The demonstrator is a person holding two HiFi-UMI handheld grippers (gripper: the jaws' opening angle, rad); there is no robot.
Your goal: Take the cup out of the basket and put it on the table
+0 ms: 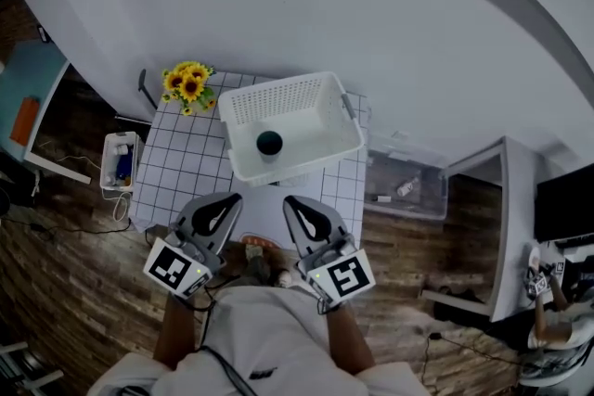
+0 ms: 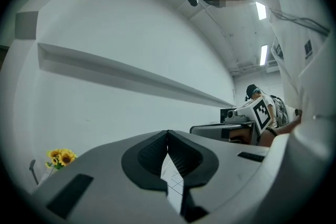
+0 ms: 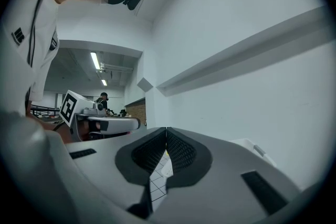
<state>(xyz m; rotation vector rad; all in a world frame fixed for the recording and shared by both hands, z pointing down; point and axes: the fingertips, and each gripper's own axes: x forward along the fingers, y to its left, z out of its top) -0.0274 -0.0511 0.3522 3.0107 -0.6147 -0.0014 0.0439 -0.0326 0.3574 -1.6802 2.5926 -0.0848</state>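
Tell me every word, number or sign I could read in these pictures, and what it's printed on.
No readable words or numbers anywhere.
Left marker cube, right marker cube: black-and-white square patterns only, no letters.
Dark mark on the person's shirt: too small and blurred to read.

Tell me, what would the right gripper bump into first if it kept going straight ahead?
Most likely the front wall of the basket, just ahead of the right gripper on the table; its height is hard to judge.
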